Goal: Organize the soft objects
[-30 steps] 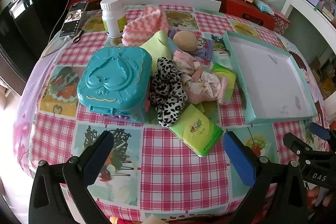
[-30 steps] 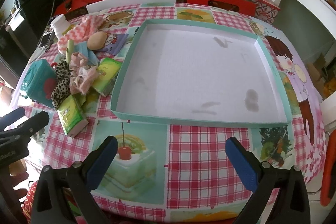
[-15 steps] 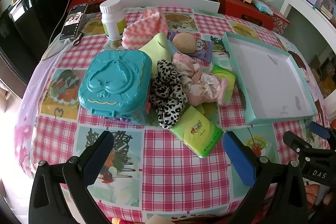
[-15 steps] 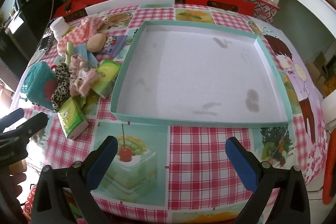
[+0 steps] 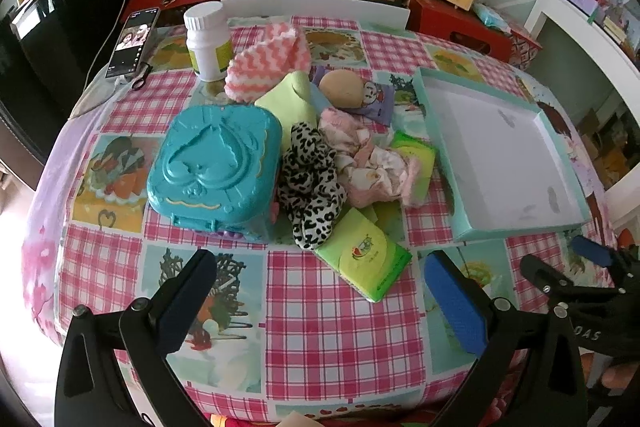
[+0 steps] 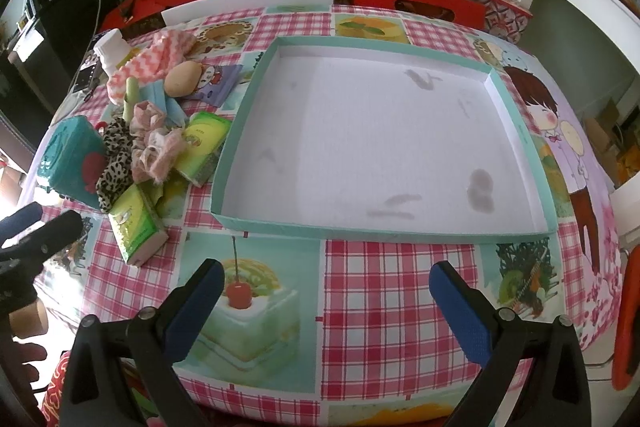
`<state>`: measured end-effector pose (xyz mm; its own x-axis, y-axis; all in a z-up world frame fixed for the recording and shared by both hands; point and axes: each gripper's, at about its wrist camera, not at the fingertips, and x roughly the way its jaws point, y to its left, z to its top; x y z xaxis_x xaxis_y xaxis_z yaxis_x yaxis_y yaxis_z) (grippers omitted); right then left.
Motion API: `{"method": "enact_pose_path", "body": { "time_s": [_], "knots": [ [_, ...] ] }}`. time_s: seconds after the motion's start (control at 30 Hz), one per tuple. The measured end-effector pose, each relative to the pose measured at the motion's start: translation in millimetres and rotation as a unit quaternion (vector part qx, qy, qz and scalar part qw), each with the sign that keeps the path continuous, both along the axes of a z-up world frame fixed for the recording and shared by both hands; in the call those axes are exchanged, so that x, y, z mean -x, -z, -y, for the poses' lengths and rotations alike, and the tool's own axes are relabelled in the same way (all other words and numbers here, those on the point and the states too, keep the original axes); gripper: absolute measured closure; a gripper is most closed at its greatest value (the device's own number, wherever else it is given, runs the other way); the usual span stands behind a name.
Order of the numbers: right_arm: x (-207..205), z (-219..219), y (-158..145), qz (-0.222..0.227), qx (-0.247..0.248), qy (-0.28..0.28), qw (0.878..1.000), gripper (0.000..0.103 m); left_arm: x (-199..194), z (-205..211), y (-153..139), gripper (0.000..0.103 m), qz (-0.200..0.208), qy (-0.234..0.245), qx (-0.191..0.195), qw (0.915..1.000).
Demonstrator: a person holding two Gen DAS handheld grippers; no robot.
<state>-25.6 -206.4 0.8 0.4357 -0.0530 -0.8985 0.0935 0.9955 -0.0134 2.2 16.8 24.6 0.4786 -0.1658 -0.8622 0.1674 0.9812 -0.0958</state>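
A heap of soft things lies mid-table: a leopard-print scrunchie point(image 5: 310, 183), a pink scrunchie point(image 5: 366, 157), a pink zigzag cloth point(image 5: 268, 67), a green tissue pack point(image 5: 362, 253) and a second one point(image 5: 416, 163). The heap also shows at the left of the right wrist view point(image 6: 156, 143). An empty teal-rimmed white tray point(image 6: 384, 227) stands to its right. My left gripper point(image 5: 320, 303) is open and empty, above the table's near edge in front of the heap. My right gripper point(image 6: 324, 307) is open and empty, in front of the tray.
A hard turquoise case point(image 5: 216, 167) sits left of the heap. A white bottle point(image 5: 208, 43) and a phone point(image 5: 132, 43) are at the far left. A beige egg-like ball point(image 5: 340, 87) lies on a purple pouch. Red boxes stand behind the table.
Both grippers have drawn back and up a little, so the table looks slightly farther away. Nothing on the table has moved.
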Motion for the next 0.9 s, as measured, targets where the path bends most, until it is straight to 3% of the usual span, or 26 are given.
{"method": "enact_pose_path", "body": {
  "time_s": [0.27,0.5,0.73,0.9],
  "knots": [
    [-4.5,-1.1,-6.3,0.003,-0.012,-0.009,1.0,0.0,-8.6,-7.6,-32.3,0.0,0.026,0.006,0.018,0.9995],
    [-31.5,-5.9,-39.8,0.051,-0.033,-0.034,0.998,0.0,-45.2,-19.8,-68.4,0.0,0.059,-0.013,0.022,0.9979],
    [-61.0,-32.8,-55.3,0.073,-0.069,-0.08,0.992,0.0,-81.3,-23.2,-65.4,0.0,-0.004,-0.034,0.025,0.9991],
    [-69.9,-61.1,-48.1,0.071,-0.086,-0.131,0.985,0.002,-72.2,-14.1,-63.6,0.0,-0.019,-0.036,0.007,0.9991]
  ]
}}
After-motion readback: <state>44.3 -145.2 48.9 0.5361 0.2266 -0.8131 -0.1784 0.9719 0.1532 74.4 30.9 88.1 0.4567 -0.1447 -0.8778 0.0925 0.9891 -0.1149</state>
